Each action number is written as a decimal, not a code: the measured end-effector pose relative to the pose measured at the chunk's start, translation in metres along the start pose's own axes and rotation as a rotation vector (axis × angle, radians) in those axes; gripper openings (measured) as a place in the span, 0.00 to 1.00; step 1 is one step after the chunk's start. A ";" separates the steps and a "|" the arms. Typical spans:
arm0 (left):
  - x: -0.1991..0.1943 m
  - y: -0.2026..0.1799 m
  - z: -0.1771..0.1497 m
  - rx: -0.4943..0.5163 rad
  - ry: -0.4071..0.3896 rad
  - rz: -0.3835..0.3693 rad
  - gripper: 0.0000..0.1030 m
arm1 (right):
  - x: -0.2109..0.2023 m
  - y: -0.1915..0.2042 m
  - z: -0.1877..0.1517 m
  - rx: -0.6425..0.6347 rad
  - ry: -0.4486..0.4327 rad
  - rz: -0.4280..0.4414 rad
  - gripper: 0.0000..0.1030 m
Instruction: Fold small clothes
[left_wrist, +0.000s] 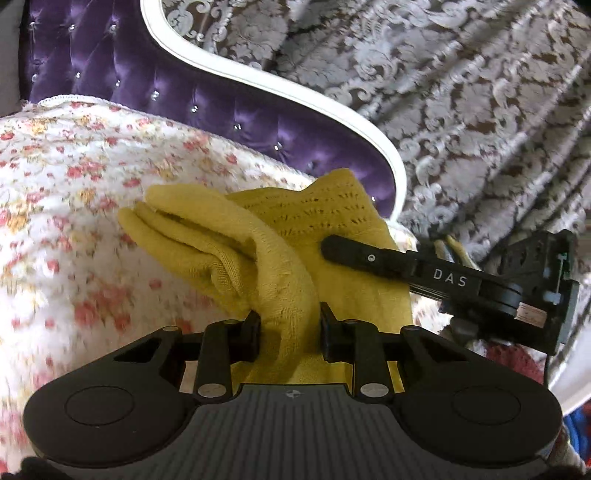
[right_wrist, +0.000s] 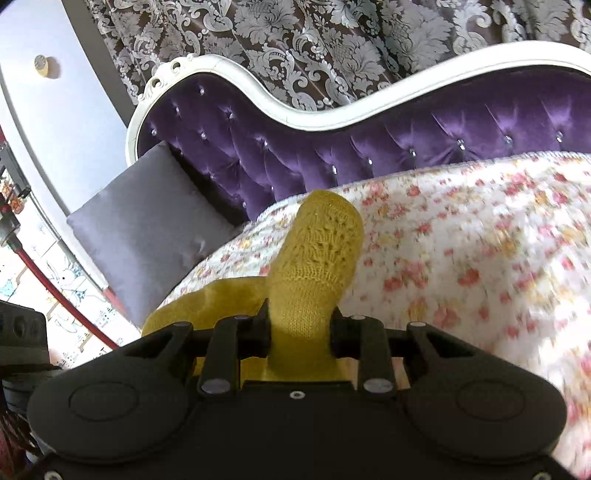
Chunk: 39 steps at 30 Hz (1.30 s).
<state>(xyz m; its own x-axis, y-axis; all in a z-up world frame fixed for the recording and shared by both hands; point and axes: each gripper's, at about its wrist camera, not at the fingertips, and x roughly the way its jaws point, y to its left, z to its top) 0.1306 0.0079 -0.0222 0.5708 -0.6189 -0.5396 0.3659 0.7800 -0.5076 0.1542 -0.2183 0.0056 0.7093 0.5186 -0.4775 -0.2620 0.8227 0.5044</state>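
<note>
Both grippers, left gripper (left_wrist: 290, 325) and right gripper (right_wrist: 300, 328), fingers clenched on mustard knit garment (left_wrist: 332, 218) above floral blanket (left_wrist: 74, 177)

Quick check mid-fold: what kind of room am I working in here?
Likely a bedroom or sitting room at home: a purple tufted headboard with white carved frame, a floral blanket under the yellow knit garment, and damask curtains behind.

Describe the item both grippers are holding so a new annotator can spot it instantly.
Start at the purple tufted sofa back with its white frame, then drop to the floral blanket spread below it. The mustard-yellow knit glove is held over that blanket, pinched by the left gripper and the right gripper. It is the only plain yellow piece, with knitted fingers and a lacy cuff.
</note>
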 end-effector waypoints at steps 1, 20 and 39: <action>-0.003 -0.003 -0.007 0.006 0.008 0.004 0.27 | -0.003 0.001 -0.006 0.002 0.006 0.002 0.37; -0.028 0.036 -0.096 -0.089 0.071 0.186 0.31 | -0.004 -0.051 -0.070 0.035 0.036 -0.265 0.57; 0.023 0.001 -0.057 0.246 0.020 0.528 0.39 | 0.007 -0.032 -0.071 -0.243 0.069 -0.479 0.56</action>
<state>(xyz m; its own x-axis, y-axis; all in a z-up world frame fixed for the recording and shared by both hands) 0.1026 -0.0106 -0.0734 0.7089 -0.1404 -0.6912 0.1973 0.9803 0.0032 0.1208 -0.2244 -0.0652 0.7439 0.0800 -0.6635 -0.0702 0.9967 0.0415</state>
